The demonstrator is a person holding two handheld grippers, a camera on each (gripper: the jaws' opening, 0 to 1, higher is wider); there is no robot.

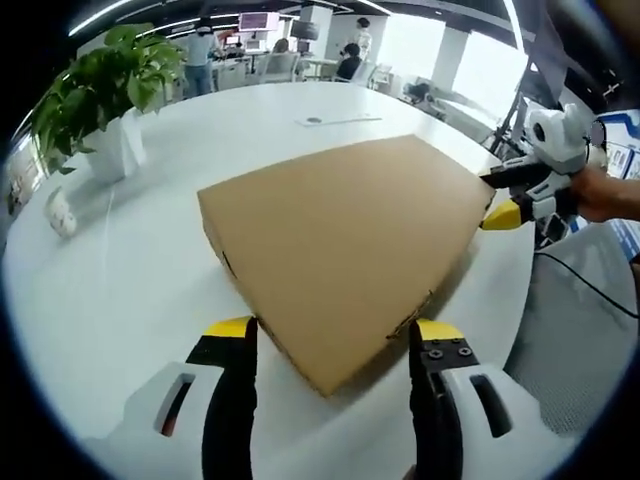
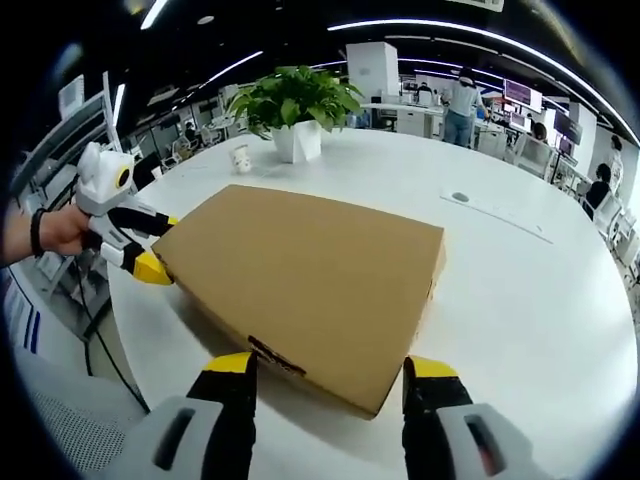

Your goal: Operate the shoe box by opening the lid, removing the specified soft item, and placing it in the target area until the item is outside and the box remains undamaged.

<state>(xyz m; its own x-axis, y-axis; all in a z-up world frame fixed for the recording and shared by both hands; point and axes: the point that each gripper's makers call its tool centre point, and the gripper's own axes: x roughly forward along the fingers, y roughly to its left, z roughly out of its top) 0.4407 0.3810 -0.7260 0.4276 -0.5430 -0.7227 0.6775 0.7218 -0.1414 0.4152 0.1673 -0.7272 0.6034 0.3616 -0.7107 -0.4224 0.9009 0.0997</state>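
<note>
Shoe box (image 1: pixel 345 255): brown cardboard, lid shut, flat on white round table (image 1: pixel 120 290), centre of the left gripper view. Left gripper (image 1: pixel 335 335): jaws spread, straddling the box corner at 6 o'clock. Right gripper (image 2: pixel 325 372): jaws spread, straddling the opposite corner. Potted plant (image 2: pixel 296 105) at 12 o'clock. Advice: pinch only the lid edge at both corners and raise evenly, lest the cardboard tear.
</note>
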